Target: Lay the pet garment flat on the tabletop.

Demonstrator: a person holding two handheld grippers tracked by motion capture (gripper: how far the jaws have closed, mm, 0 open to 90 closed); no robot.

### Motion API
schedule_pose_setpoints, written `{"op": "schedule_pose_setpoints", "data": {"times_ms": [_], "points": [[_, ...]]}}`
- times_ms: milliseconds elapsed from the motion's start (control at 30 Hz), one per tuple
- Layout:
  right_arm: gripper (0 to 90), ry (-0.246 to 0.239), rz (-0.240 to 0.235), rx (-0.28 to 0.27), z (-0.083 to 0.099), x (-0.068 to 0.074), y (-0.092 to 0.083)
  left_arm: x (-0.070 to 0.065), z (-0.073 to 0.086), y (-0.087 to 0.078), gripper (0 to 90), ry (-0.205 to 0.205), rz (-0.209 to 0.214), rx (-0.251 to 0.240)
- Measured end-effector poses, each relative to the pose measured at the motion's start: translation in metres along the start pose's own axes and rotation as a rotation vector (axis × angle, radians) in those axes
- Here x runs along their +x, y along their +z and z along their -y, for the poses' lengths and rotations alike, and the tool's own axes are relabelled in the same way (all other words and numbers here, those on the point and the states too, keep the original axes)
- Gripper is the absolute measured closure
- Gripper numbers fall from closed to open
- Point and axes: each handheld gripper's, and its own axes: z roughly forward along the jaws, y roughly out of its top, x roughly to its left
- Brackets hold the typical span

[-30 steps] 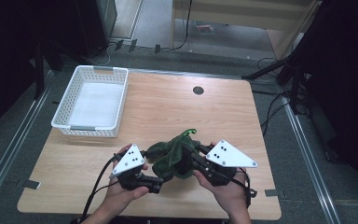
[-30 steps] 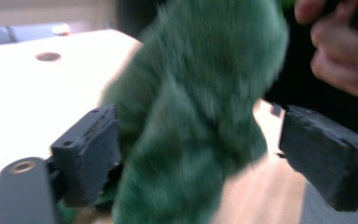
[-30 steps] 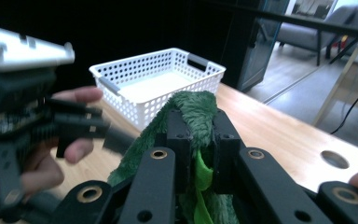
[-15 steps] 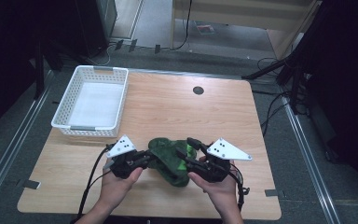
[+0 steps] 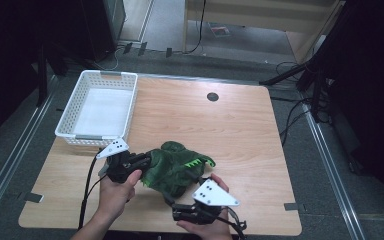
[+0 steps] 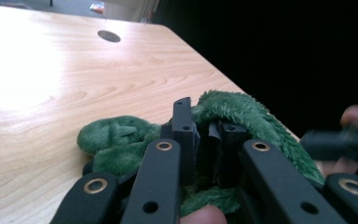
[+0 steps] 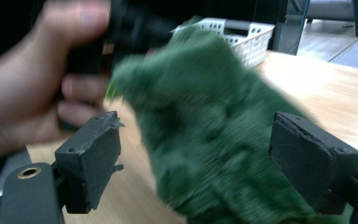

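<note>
One wooden table (image 5: 240, 125) bears a green plush (image 5: 172, 167), left fingers (image 6: 184, 135) pinching it, right spread.

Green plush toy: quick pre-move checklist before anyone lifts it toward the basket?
1. Left hand-held gripper closed on green plush toy: ok, jaws pinch the fabric.
2. Right hand-held gripper gripping: not ok, jaws stand open on either side of the toy.
3. Toy supported: ok, part of it lies on the table.
4. White basket free to receive: ok, nothing in it.
5. Path from toy to basket: ok, bare wood between them.
6. Grip depth of left hold: cannot tell, plush hides the pads.
</note>
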Motion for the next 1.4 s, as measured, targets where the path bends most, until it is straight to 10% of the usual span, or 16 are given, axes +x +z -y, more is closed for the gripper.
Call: {"op": "schedule_pose_setpoints", "data": {"times_ms": [133, 300, 433, 567, 767, 933, 1033, 1233, 1400], "points": [[19.8, -0.117, 0.047, 0.052, 0.015, 0.024, 0.019, 0.002, -0.004, -0.005, 81.7, -0.031, 0.026, -0.016], [42.2, -0.227, 0.316, 0.122, 0.027, 0.030, 0.046, -0.002, -0.005, -0.005, 81.6, -0.040, 0.050, -0.014], [79.5, -0.126, 0.245, 0.051, 0.023, 0.013, 0.035, 0.000, -0.006, -0.009, 81.2, -0.023, 0.028, -0.023], [90.0, -0.159, 0.262, -0.067, 0.006, 0.001, 0.006, 0.007, -0.007, -0.014, 81.0, -0.026, 0.016, -0.032], [88.9, -0.121, 0.251, -0.160, -0.019, -0.022, -0.031, 0.005, -0.009, -0.017, 81.3, -0.028, 0.049, -0.041], [51.9, -0.124, 0.118, -0.083, -0.005, 0.006, -0.012, 0.002, -0.010, -0.019, 81.0, -0.046, 0.057, -0.046], [33.6, -0.156, 0.152, 0.014, 0.013, 0.035, 0.017, 0.000, -0.012, -0.020, 81.0, -0.047, 0.062, -0.055], [18.1, -0.152, 0.246, 0.039, 0.022, 0.053, 0.055, -0.001, -0.013, -0.023, 80.8, -0.050, 0.074, -0.065], [38.7, -0.168, 0.366, 0.036, 0.029, 0.056, 0.068, -0.001, -0.013, -0.024, 80.8, -0.057, 0.079, -0.066]]}}
